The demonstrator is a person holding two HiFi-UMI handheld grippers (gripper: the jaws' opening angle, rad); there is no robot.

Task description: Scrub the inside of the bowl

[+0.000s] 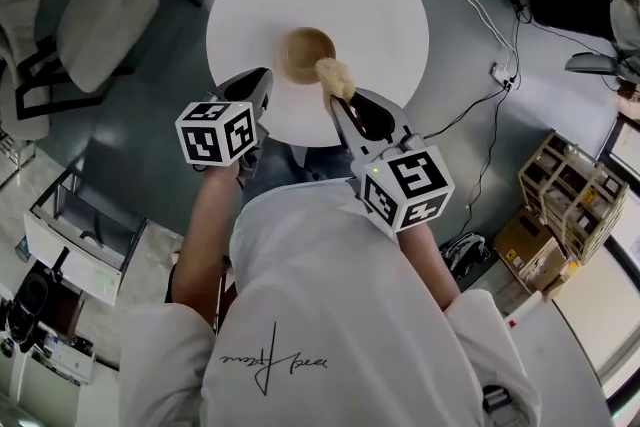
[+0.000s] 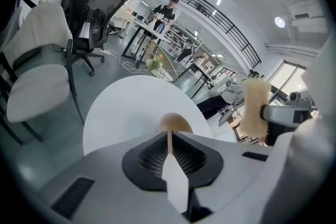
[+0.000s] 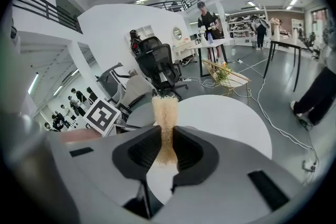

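- Risk: the bowl (image 1: 303, 50) stands unheld near the centre of the round white table (image 1: 380, 5). The left gripper (image 2: 169, 139) is closed on nothing, near the table edge. A scrubbing push could slide or tip the bowl.
- The right gripper (image 3: 167, 136) clamps 1 scrubber (image 3: 165, 113) at the bowl's near rim; contact unconfirmed.
- Bowl: smooth, round, wood-coloured. Scrubber: coarse, fibrous, flat; it may flex or slip under load.

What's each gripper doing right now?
Left gripper: closed on the rim of the round wooden bowl.
Right gripper: closed on the tan fibrous scrubber.
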